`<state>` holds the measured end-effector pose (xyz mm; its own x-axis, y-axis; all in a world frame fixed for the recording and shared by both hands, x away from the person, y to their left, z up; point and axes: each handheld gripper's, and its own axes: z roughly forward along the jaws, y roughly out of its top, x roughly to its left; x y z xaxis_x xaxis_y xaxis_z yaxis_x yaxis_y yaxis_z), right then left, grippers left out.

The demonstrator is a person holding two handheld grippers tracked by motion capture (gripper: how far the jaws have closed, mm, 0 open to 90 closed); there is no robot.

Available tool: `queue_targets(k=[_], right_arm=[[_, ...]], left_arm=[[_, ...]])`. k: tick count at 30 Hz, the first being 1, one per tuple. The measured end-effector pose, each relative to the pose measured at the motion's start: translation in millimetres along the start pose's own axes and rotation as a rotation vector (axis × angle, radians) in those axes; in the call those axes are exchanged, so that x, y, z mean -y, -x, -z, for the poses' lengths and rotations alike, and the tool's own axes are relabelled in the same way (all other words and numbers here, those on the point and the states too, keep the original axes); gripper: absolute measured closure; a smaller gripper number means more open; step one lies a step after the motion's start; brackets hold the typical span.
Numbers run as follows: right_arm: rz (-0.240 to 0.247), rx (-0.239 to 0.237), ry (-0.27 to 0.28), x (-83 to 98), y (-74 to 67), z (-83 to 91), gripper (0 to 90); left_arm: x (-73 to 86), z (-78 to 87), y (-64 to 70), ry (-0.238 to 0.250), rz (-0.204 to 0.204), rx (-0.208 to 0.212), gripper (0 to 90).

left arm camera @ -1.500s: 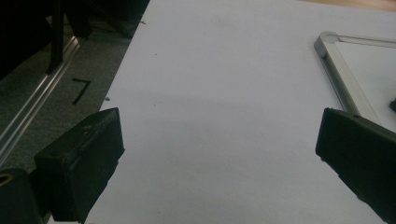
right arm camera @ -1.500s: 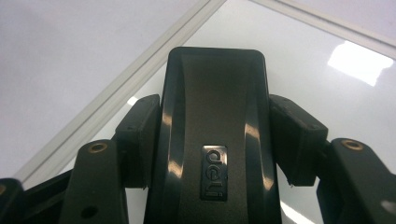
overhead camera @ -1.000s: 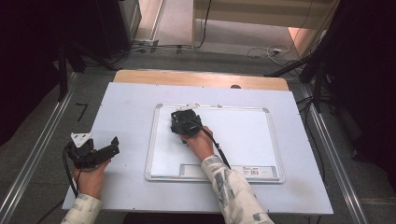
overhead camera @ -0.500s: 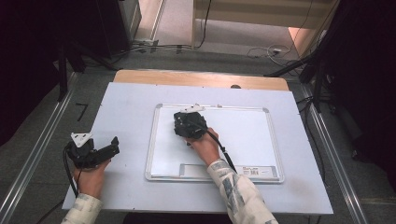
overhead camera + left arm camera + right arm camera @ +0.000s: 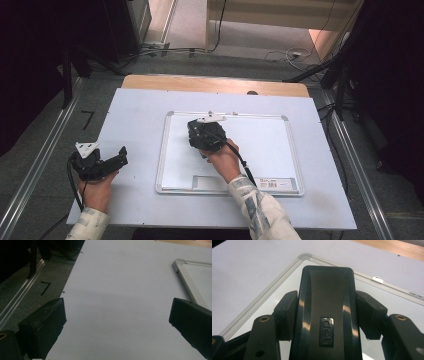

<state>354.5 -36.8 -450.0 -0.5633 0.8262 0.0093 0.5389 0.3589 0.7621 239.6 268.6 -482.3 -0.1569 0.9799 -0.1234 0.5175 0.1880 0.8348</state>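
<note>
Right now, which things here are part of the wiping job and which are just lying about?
In the job:
- black eraser, clamped in the right gripper
- whiteboard under it

Just there:
- left gripper, open, over bare table, holding nothing
- cables on the floor beyond the table

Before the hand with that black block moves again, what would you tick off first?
1. Eraser clamped between the right gripper jaws: ok.
2. Eraser over the whiteboard, near its top-left corner: ok.
3. Eraser face flat on the board: cannot tell.
4. Board lying square on the table: ok.
5. Left gripper open and empty, off the board: ok.
6. Marks left to wipe: cannot tell.
</note>
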Motion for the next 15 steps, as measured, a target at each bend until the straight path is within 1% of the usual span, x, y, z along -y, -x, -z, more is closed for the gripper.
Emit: queue_targets(k=[5,11,13,15], right_arm=[[-0.028,0.012,0.005,6.6,10.3,9.4,37.2],[-0.048,0.034,0.005,14.8,24.7,20.8,37.2],[-0.061,0.034,0.003,17.4,29.8,24.2,37.2],[-0.057,0.041,0.005,20.5,34.8,27.1,37.2]], left_arm=[[-0.2,0.2,0.8,-0.002,-0.005,-0.001,1.5],[-0.3,0.7,1.4,0.000,-0.006,0.003,1.5],[-0.3,0.8,1.3,0.000,-0.006,0.001,1.5],[-0.3,0.8,1.2,0.001,-0.005,0.001,1.5]])
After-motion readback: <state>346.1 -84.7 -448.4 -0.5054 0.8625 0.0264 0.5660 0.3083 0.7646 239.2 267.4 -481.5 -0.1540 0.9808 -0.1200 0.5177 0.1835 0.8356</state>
